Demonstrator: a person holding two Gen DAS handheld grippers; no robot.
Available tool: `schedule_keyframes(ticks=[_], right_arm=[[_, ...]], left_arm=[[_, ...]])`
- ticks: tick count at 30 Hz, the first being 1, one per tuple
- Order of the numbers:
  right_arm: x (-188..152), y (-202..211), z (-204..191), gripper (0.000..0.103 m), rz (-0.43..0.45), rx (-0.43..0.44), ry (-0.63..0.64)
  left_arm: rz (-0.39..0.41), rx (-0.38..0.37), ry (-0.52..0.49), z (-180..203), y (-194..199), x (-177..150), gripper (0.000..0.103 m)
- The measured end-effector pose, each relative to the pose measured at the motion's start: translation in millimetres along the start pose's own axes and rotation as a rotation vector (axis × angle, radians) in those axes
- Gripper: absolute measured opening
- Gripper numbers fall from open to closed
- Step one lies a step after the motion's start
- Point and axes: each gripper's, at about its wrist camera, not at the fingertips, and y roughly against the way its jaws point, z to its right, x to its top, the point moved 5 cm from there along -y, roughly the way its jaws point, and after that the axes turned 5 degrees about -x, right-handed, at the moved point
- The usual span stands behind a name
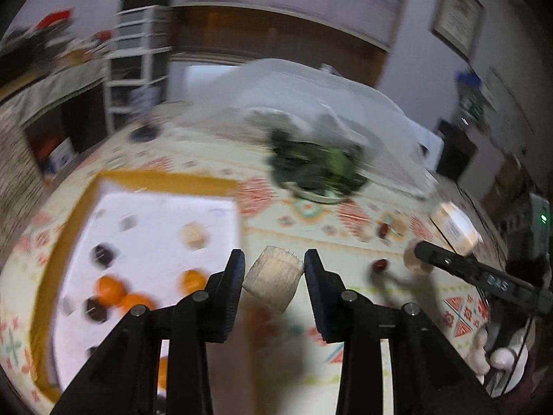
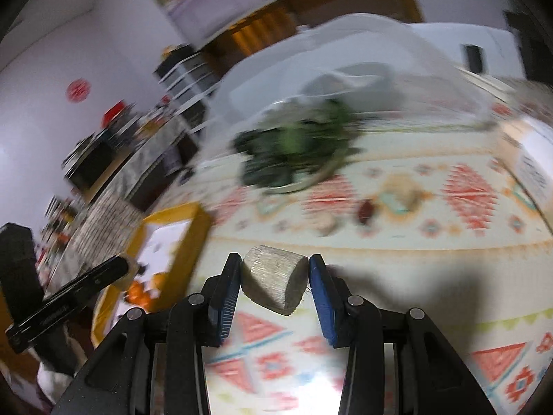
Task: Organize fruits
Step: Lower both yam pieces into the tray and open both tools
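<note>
My left gripper (image 1: 274, 266) is shut on a pale wooden cylinder piece (image 1: 273, 278), held above the patterned mat just right of the yellow-rimmed white tray (image 1: 162, 181). The tray holds oranges (image 1: 110, 287), dark round fruits (image 1: 102, 254) and a pale piece (image 1: 194, 235). My right gripper (image 2: 274, 271) is shut on another pale wooden cylinder piece (image 2: 274, 283) above the mat; it also shows in the left wrist view (image 1: 420, 259). Dark red fruits (image 1: 379, 265) and pale pieces (image 2: 404, 190) lie loose on the mat. The frames are blurred.
A plate of dark green leaves (image 1: 318, 169) sits at the back of the mat under a clear plastic cover (image 1: 311, 86). A cardboard box (image 1: 454, 226) stands at the right. The tray's corner (image 2: 179, 221) lies left of my right gripper.
</note>
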Motion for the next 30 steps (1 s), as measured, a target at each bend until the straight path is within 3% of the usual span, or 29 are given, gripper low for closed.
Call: schedule_keyframes(ticks=[7,13,17,21,30], right_arm=[[-29,-39,-103,0.043,-0.096,0.093,0.139],[-69,-76,-166,0.043,-0.195,0.124,0.244],[-87,-93,-183,0.043,-0.236,0.108,0.295],[-99,-101,-190,0.044,-0.258,0.093,0.322],[-99,-88,-205,0.053,-0.217,0.092,0.355]], left_arm=[[0.002,0.079,0.168,-93,22,-25,0.035],[0.0,0.135,0.227,-137,27,-40,0.035],[0.027,0.121,0.243,-147,35,-41,0.039],[0.072,0.102,0.27,-154,48,-39,0.06],[0.107,0.083,0.298,-150,63,-33,0.068]])
